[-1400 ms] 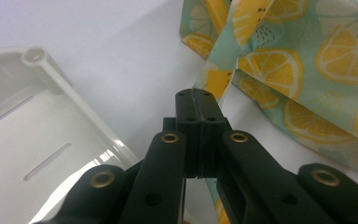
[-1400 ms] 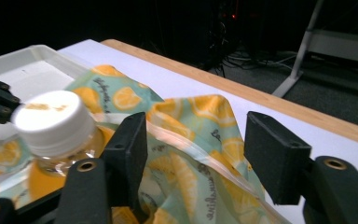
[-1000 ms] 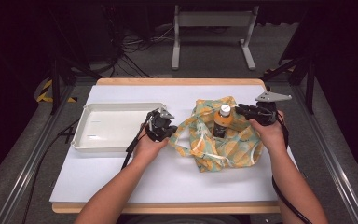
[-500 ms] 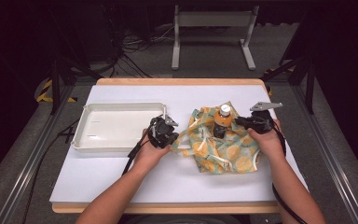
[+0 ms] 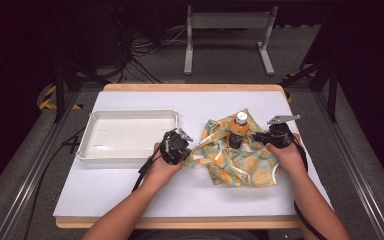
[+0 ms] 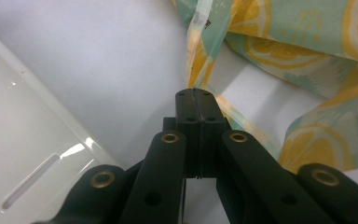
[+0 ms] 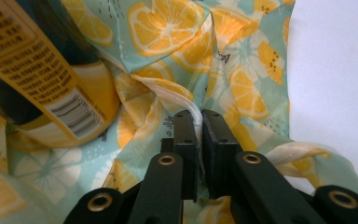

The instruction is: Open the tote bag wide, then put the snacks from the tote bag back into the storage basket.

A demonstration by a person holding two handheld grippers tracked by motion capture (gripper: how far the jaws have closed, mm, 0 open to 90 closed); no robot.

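A white tray (image 5: 105, 137) sits toward the tabletop's left edge. Your left gripper (image 5: 179, 146), beside the tray's right end, is pinched tight on the lemon-print cloth's (image 5: 240, 162) left corner. A bottle (image 5: 238, 129) stands on the cloth, right of centre. Your right gripper (image 5: 272, 136) clamps a fold of cloth near the right edge.

cloth (image 5: 240, 160): thin woven fabric, matt, printed with lemon slices, lying creased and soft
bottle (image 5: 237, 131): glossy label wrapping it, smooth white plastic-looking cap
tray (image 5: 130, 156): smooth white plastic, catching glossy highlights
table (image 5: 130, 190): matt white top, pale wood showing along its edge
left gripper (image 6: 193, 93): matt black plastic jaws, brass-looking rivets shining
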